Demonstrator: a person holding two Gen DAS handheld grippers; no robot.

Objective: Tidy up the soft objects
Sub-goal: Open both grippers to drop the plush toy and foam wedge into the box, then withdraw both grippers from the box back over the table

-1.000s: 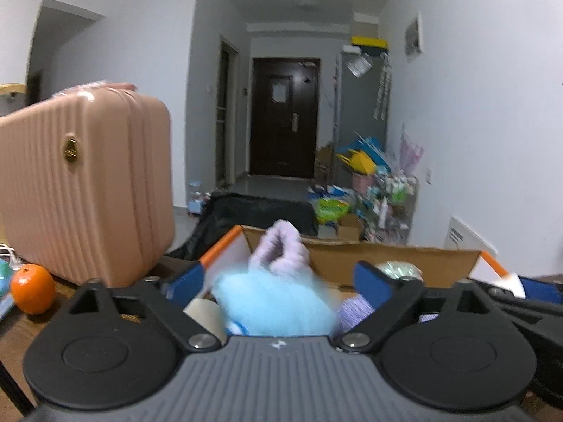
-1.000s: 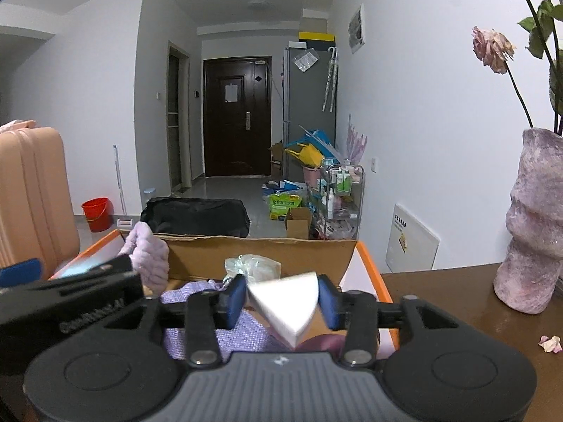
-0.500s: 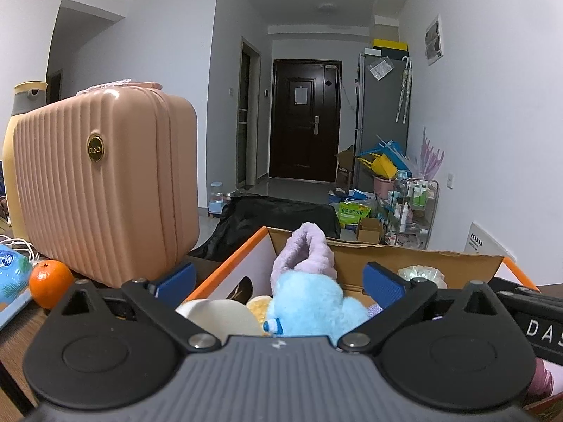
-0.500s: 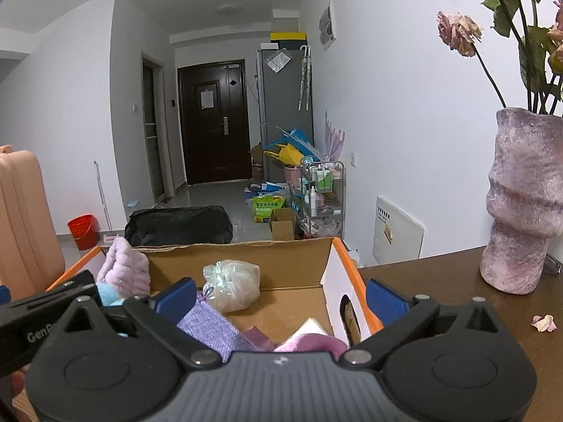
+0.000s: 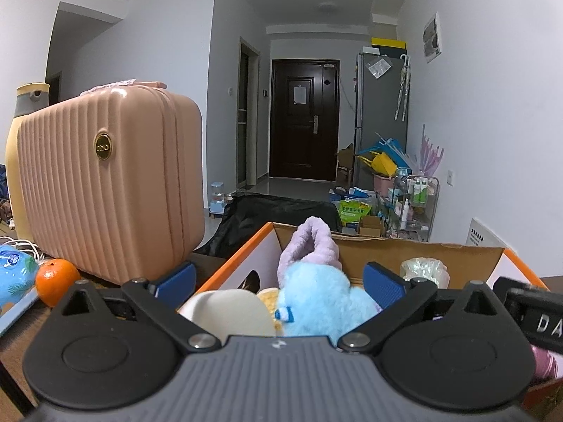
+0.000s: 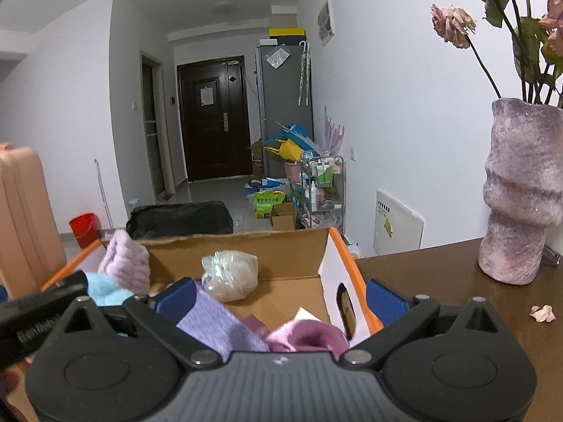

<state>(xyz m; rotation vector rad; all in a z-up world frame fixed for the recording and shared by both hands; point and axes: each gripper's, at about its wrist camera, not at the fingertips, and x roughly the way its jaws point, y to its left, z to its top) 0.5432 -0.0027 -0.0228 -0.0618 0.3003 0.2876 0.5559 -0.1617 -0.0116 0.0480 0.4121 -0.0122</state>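
Both grippers hang over the open cardboard box [image 6: 327, 256] on the brown table [image 6: 440, 281]. The right gripper [image 6: 279, 299] has just been opening: a second ago its pads pinched a white wedge-shaped piece, now the jaws stand fully spread with nothing clamped. A white corner [image 6: 306, 316] shows in the box beside the pink cloth [image 6: 309, 336], probably that piece, dropped in. The purple knit cloth [image 6: 214, 323] sits between the right fingers but they don't press it.

The left gripper [image 5: 279, 281] is also wide open, holding nothing. The blue plush toy [image 5: 316, 306] that filled its jaws a second ago now rests in the box, free of the pads, next to a cream plush [image 5: 228, 311] and the lilac fuzzy band [image 5: 309, 242]. A wrapped bundle [image 6: 230, 274] lies near the back wall.

So 2 releases look done and both hands are free. An orange [image 5: 56, 281] and a pink suitcase [image 5: 105, 183] stand left, outside the box; a vase [image 6: 520, 193] stands right.
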